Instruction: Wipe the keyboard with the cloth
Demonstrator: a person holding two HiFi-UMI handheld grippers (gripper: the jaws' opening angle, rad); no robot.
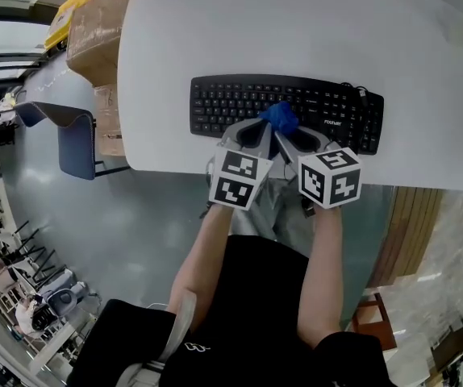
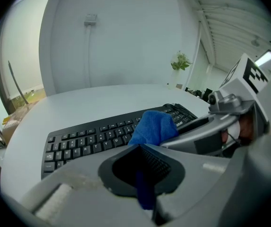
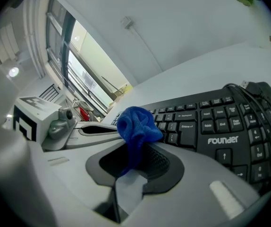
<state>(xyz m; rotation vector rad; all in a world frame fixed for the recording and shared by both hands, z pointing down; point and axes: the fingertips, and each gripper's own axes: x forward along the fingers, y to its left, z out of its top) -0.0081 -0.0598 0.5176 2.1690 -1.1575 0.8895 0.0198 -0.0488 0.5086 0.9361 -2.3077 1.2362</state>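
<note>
Both tongs, left gripper [image 1: 255, 135] & right gripper [image 1: 293, 139], are pinched tight on 1 bunched blue cloth [image 1: 281, 117] over the mid keys of the keyboard [image 1: 231, 103], so wiping looks underway; next, prob. press down & sweep along the rows.

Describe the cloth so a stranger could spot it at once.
Start at the big white table, then the black keyboard lying near its edge closest to the person. Over the keyboard's middle, the left claw and the right claw converge, both pinching one small bunched cloth. It is the only bright blue thing among black keys and grey claws.
</note>
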